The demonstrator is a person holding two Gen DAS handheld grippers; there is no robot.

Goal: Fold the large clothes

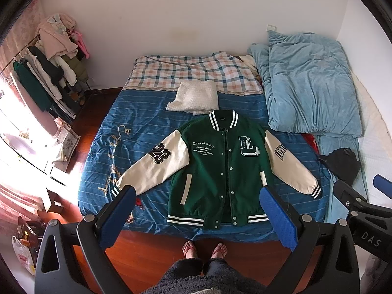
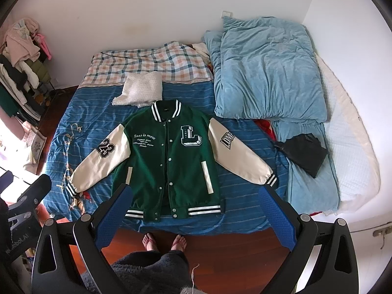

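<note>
A green varsity jacket (image 1: pixel 215 169) with cream sleeves lies flat and face up on the blue striped bed (image 1: pixel 147 127), buttoned, sleeves spread out to both sides, hem toward me. It also shows in the right wrist view (image 2: pixel 166 161). My left gripper (image 1: pixel 198 191) is open and empty, held high above the jacket's hem. My right gripper (image 2: pixel 194 189) is open and empty too, also well above the hem. The right gripper's body shows at the right edge of the left wrist view (image 1: pixel 362 203).
A folded white garment (image 1: pixel 196 96) lies beyond the jacket's collar. A light blue duvet (image 1: pixel 308 83) is piled on the right, with a black garment (image 1: pixel 343 164) in front of it. A clothes rack (image 1: pixel 49 73) stands left. My feet (image 1: pixel 204 248) are on the wooden floor.
</note>
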